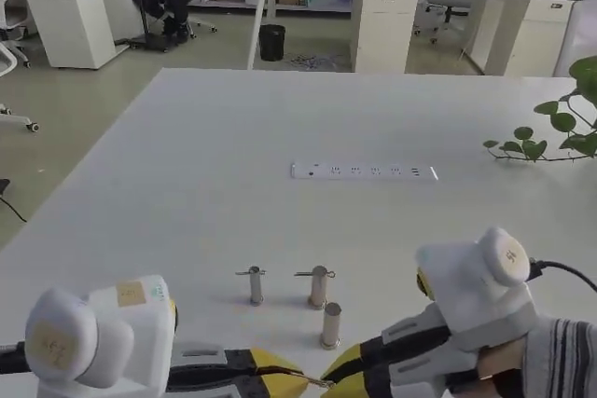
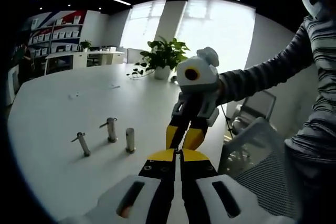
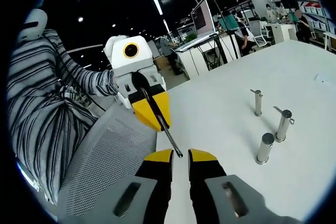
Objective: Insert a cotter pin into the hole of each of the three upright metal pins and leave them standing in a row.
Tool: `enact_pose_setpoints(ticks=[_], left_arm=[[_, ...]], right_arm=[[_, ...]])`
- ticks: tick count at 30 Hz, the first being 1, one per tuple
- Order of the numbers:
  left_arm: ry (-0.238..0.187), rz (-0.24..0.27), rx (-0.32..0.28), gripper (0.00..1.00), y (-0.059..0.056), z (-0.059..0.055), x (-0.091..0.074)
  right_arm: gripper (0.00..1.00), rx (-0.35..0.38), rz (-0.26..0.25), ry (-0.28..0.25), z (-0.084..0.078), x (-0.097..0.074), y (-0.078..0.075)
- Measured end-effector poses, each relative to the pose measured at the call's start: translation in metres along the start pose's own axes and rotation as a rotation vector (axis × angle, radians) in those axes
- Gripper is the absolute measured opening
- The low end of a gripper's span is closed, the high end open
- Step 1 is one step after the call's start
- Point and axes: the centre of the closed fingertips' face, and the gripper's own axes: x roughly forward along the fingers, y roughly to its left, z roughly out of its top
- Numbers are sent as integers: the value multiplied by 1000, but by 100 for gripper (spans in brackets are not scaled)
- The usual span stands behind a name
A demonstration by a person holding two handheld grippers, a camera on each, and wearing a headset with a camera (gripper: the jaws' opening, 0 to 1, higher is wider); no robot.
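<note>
The white table (image 1: 187, 184) spreads wide, with one trailing plant (image 1: 560, 132) at its 3 o'clock edge and one power strip (image 1: 364, 171) lying at 12 o'clock from the work. The two grippers meet tip to tip at 6 o'clock in the head view, just short of the pins. The left gripper (image 2: 177, 155) has its jaws pressed together on a loose cotter pin (image 3: 164, 124), which juts out toward the right gripper (image 3: 180, 156). The right gripper's jaws stand a little apart, with the pin's free end lying at the gap between them. This looks like a pass or a regrip of the cotter pin before the last insertion. To do it well, the right jaws should close on the wire before the left lets go, gripping near the head so that a long straight length stays free to thread. The bare pin's hole should then be met square-on, with the other gripper steadying that pin so it does not tip. There are three upright metal pins: a left pin (image 1: 256, 284) and a middle pin (image 1: 319, 287), each with a cotter pin through its top, and a bare pin (image 1: 331, 324) at 5 o'clock from the middle one, out of line with them. That makes three cotter pins in all, two seated and one held.
</note>
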Motion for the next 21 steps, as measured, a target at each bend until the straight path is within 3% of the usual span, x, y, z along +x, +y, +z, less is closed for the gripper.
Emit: enact_pose_setpoints(ticks=[3,10,21], left_arm=[[2,1,5,0,-1,0,1],[2,-3,-9,0,1,-5,1],[21,15,50,0,8,-9,5]], right_arm=[[1,-9,12,-1,2,0,3],[0,-49,-1,26,1,-2,2],[0,-287,-49,158,-1,-4,-5]])
